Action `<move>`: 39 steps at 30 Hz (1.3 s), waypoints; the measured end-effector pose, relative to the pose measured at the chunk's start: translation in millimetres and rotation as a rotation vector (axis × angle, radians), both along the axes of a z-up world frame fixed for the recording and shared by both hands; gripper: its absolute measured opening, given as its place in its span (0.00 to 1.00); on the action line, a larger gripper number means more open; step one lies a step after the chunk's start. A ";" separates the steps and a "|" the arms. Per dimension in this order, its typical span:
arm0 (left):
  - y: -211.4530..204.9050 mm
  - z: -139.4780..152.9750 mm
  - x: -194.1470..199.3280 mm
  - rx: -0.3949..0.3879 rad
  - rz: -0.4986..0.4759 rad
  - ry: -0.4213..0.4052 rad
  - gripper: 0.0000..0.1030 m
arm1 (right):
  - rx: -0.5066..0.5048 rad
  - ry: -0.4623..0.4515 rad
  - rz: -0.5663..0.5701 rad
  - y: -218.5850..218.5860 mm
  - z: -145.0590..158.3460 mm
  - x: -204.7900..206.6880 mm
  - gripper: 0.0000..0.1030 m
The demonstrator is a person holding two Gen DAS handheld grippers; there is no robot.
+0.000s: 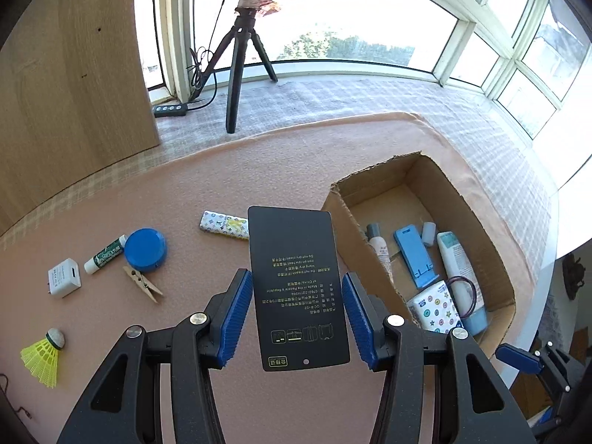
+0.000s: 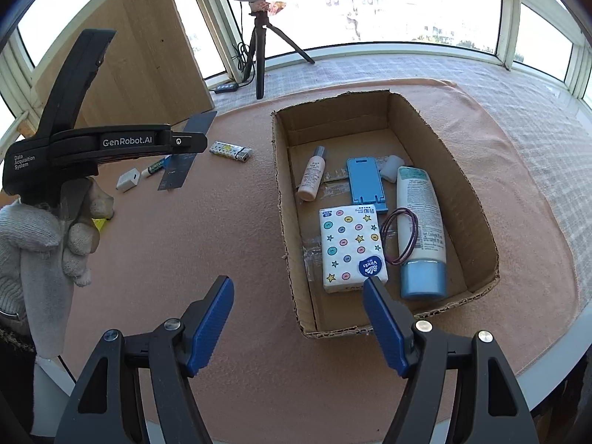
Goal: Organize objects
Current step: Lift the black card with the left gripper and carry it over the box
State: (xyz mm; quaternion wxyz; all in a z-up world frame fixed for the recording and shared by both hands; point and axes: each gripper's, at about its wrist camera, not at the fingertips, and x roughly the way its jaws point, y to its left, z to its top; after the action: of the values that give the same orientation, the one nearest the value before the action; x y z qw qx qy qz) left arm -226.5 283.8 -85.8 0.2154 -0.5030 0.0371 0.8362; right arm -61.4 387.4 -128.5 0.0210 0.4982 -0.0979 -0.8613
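1. The left hand-held gripper [image 1: 294,318] has its blue pads on either side of a black card [image 1: 298,288]. A thin gap shows at each pad in the left wrist view, so whether it grips the card I cannot tell. In the right wrist view the card [image 2: 187,155] stands up off the table.
2. The right hand-held gripper [image 2: 298,318] is wide open and holds nothing; its right pad overlaps the tissue pack [image 2: 351,246] in view.
3. Left of the left hand-held gripper, on the pink table [image 1: 177,199], lie a shuttlecock [image 1: 42,355], a clothespin [image 1: 142,283], a white charger [image 1: 63,277], a lip balm [image 1: 105,253] and a blue round lid [image 1: 145,245].
4. Ahead of it, just past the card's top edge, lies a patterned lighter [image 1: 224,224].
5. To its right stands an open cardboard box [image 2: 477,199] holding the tissue pack, a hair tie [image 2: 399,236], a large white tube [image 2: 420,229], a blue phone stand [image 2: 366,183], a small bottle [image 2: 312,177] and a small cap [image 2: 392,172].
6. Farthest off, a tripod [image 1: 240,70] stands by the window.
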 end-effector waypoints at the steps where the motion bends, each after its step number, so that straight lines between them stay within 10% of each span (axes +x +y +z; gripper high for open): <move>1: 10.5 0.6 -0.6 0.001 -0.014 0.004 0.52 | 0.000 0.000 -0.006 3.4 0.1 1.9 0.66; 18: 124.8 -13.0 7.3 -0.007 -0.149 -0.012 0.52 | 0.000 -0.007 -0.072 49.7 -4.3 15.6 0.66; 26: 137.8 -14.1 9.5 0.010 -0.178 -0.016 0.53 | 0.004 -0.015 -0.068 51.1 -6.7 14.6 0.66; 29: 136.3 -15.0 6.6 0.017 -0.162 -0.036 0.78 | -0.002 -0.026 -0.055 50.7 -9.6 12.4 0.66; 39: 108.1 -10.4 5.5 0.030 -0.128 -0.029 0.78 | 0.004 -0.036 -0.022 36.0 -13.1 4.7 0.66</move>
State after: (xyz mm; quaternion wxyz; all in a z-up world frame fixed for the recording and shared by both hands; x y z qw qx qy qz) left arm -221.0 391.9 -96.2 0.2765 -0.5084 0.0535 0.8138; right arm -56.7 423.5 -141.6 0.0090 0.5128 -0.1021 -0.8524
